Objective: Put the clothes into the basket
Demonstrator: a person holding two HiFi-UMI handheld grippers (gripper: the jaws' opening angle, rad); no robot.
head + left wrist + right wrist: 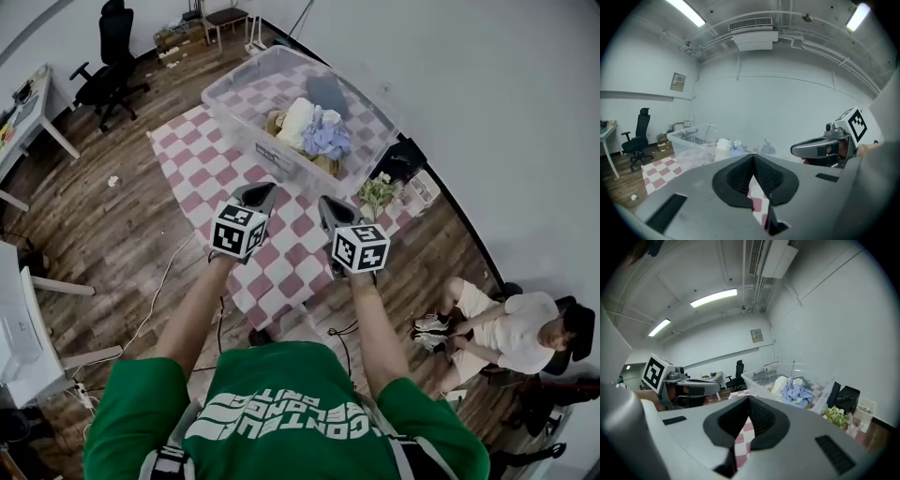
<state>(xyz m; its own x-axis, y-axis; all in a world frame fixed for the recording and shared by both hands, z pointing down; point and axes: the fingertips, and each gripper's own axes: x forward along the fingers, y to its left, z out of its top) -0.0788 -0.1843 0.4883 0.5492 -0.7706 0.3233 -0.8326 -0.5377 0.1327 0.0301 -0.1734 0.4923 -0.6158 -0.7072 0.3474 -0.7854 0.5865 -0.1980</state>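
Note:
A clear plastic basket [246,129] stands on a red-and-white checked rug [202,173]. A pile of clothes [314,128], cream, light blue and dark grey, lies inside it. The pile shows again as clothes [727,147] in the left gripper view and clothes [794,391] in the right gripper view. My left gripper [259,194] and right gripper [328,208] hang side by side over the rug, short of the basket and pointing toward it. Both are shut with nothing between the jaws. My left gripper [753,157] and right gripper [749,399] show their pads pressed together.
A person sits on the wooden floor at the lower right [506,328]. A small plant [377,194] and a black box [401,159] stand beside the basket's right end. An office chair [108,66] and white desks [28,112] are at the left.

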